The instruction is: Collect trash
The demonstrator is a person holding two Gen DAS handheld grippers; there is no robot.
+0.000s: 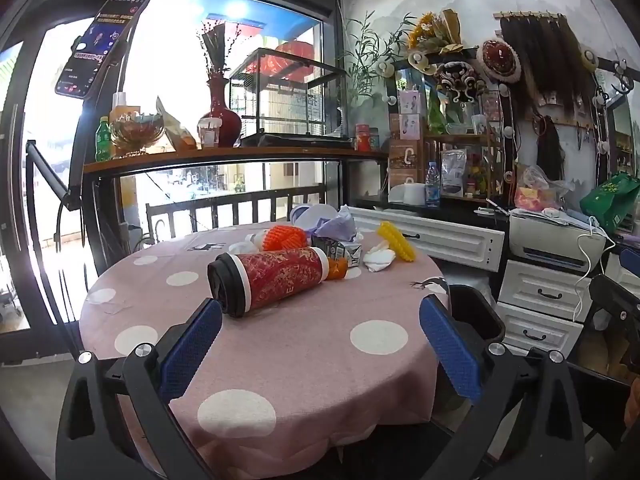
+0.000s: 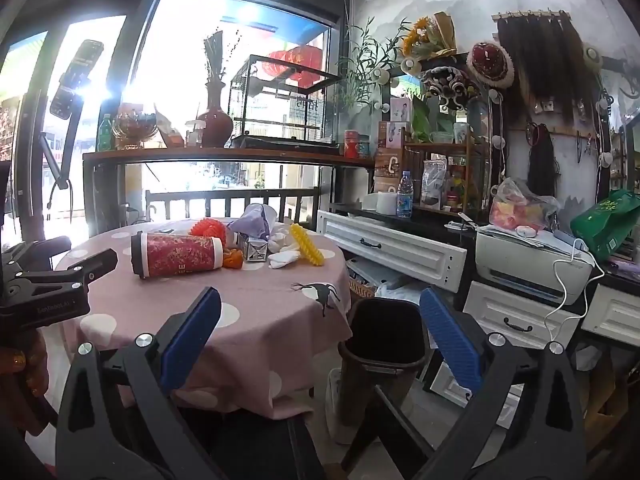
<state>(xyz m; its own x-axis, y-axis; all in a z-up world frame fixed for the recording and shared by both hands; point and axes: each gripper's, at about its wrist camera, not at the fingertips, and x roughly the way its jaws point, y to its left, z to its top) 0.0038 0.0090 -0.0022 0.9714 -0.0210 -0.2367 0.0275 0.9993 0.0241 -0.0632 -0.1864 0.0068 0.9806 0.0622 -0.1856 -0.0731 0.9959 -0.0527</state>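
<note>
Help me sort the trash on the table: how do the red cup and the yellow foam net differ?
The red cup is the larger, a smooth patterned cylinder with a black lid, lying on its side nearest the camera. The yellow foam net is smaller and ribbed, and lies farther back beside crumpled white tissue. Both lie on the pink dotted tablecloth.

Ahead of my left gripper (image 1: 320,348) a cup (image 1: 272,280) lies on its side on the table (image 1: 304,360); the other litter sits behind it (carton (image 1: 344,252), tissues (image 1: 378,260)). The bin (image 2: 384,336) stands on the floor between my right gripper's (image 2: 320,346) fingers, right of the table.
</note>
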